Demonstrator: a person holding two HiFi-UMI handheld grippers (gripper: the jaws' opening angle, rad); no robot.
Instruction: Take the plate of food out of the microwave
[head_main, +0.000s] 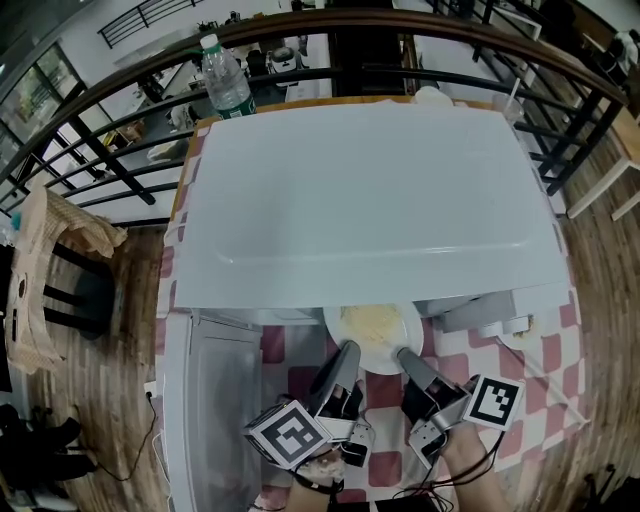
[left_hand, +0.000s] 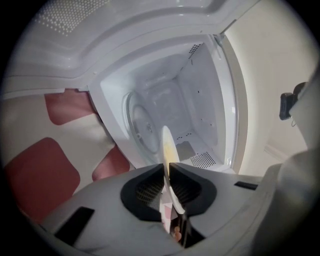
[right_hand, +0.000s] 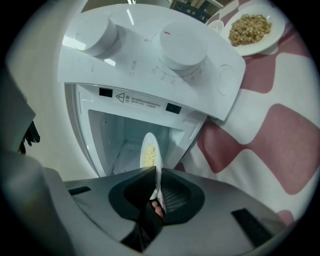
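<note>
i have both claws on the plate of food (head_main: 375, 333) at the mouth of the microwave (head_main: 370, 190). the left claw (head_main: 346, 350) is pinching the plate's near rim on the left side; in the left gripper view its jaws are pressed onto the thin white edge, with the plate seen edge-on between them. the right claw (head_main: 403, 353) is pinching the same rim just beside it on the right, and the right gripper view shows its jaws closed on the edge in the same way, with the yellowish food showing on the plate's face. from the head view the far part of the plate is hidden under the microwave's top front edge, and the near part sticks out over the red and white checked surface (head_main: 545, 345). i cannot tell whether the plate rests on the oven floor or is held clear of it. the microwave door (head_main: 215, 400) stands open at the left, close beside the left claw. inside the white cavity, behind the plate, i can see the round turntable (left_hand: 141, 122). above the opening the control panel carries two round knobs (right_hand: 182, 46). a second plate (right_hand: 251, 27) with brownish food sits on the surface beyond the microwave's side. a water bottle (head_main: 228, 78) stands upright behind the microwave at its far left corner.
</note>
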